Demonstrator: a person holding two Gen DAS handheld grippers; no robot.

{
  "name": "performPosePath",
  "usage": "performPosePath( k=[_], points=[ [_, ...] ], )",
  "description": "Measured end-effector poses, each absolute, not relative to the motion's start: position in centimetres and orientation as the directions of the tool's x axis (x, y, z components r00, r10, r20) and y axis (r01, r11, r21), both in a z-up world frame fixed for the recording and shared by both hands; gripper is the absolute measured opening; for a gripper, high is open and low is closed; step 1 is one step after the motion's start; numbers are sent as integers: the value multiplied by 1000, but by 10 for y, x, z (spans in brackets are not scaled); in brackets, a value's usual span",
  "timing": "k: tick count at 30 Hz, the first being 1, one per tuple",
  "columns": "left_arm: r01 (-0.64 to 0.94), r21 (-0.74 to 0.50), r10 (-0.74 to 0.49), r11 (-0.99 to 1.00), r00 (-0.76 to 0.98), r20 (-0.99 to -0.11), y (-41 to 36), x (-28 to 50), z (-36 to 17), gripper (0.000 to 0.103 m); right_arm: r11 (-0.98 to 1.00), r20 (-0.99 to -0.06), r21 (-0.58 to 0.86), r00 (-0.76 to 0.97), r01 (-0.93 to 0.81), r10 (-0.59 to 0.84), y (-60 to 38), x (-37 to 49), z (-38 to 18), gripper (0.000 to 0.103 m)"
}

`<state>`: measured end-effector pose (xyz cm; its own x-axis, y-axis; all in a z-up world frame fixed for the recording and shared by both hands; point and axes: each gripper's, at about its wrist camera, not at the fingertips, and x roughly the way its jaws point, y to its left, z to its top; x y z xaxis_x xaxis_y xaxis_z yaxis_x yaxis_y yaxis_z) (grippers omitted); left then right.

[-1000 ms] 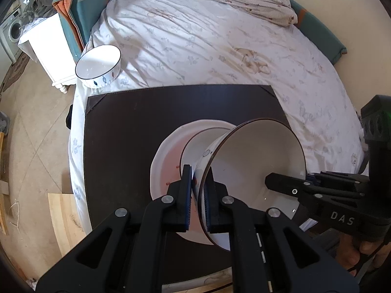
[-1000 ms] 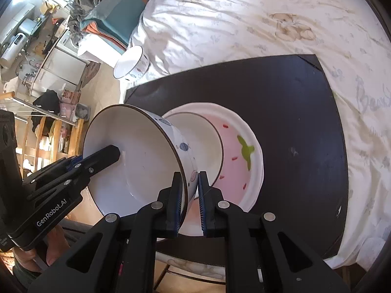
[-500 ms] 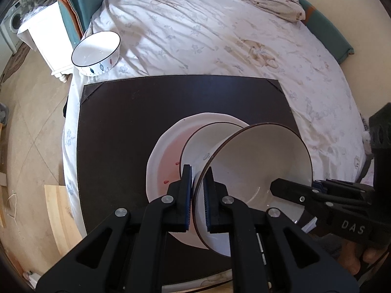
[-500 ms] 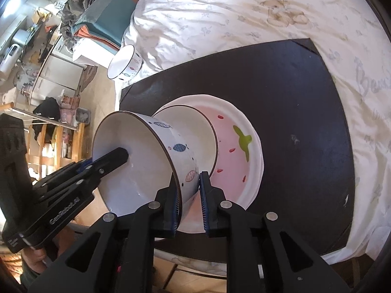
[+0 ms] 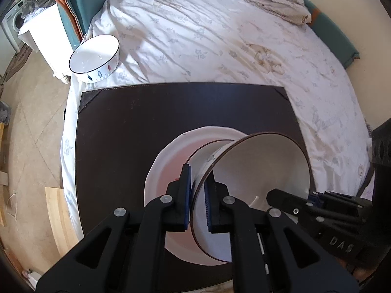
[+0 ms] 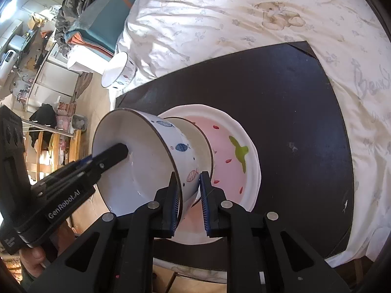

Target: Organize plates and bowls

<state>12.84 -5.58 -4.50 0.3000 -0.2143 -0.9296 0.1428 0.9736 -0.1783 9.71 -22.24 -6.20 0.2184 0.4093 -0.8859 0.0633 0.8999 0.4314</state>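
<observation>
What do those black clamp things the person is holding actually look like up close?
Both are matte black plastic tongs with silver screws and ridged blue pads inside the fingers. The left gripper reads "GenRobot.AI" in white on its side; the right gripper has "DAS" moulded on its body.

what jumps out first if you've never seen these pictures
A white fish-patterned bowl is held tilted between both grippers, the left gripper and the right gripper each with its jaws clamped on the rim, just above another bowl nested in a pink strawberry plate on a dark mat. A third matching bowl sits apart on the bed's white sheet, beyond the mat's far left corner.
</observation>
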Motion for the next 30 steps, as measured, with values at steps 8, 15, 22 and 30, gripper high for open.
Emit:
performPosePath(
  k=[8, 15, 22, 30],
  points=[
    [126, -153, -184, 980, 288, -940, -53, 130, -53, 8, 916, -904, 399, 191, 48, 383, -216, 101, -70, 18],
    [95, -172, -192, 980, 281, -940, -46, 132, -54, 8, 911, -899, 407, 204, 67, 387, -221, 105, -69, 24],
    [87, -178, -196, 980, 280, -940, -47, 132, -54, 8, 900, -890, 429, 208, 80, 406, -226, 107, -67, 23],
    [92, -187, -206, 978, 276, -939, -43, 132, -53, 8, 902, -881, 430, 241, 51, 406, -233, 100, -58, 19]
  ],
)
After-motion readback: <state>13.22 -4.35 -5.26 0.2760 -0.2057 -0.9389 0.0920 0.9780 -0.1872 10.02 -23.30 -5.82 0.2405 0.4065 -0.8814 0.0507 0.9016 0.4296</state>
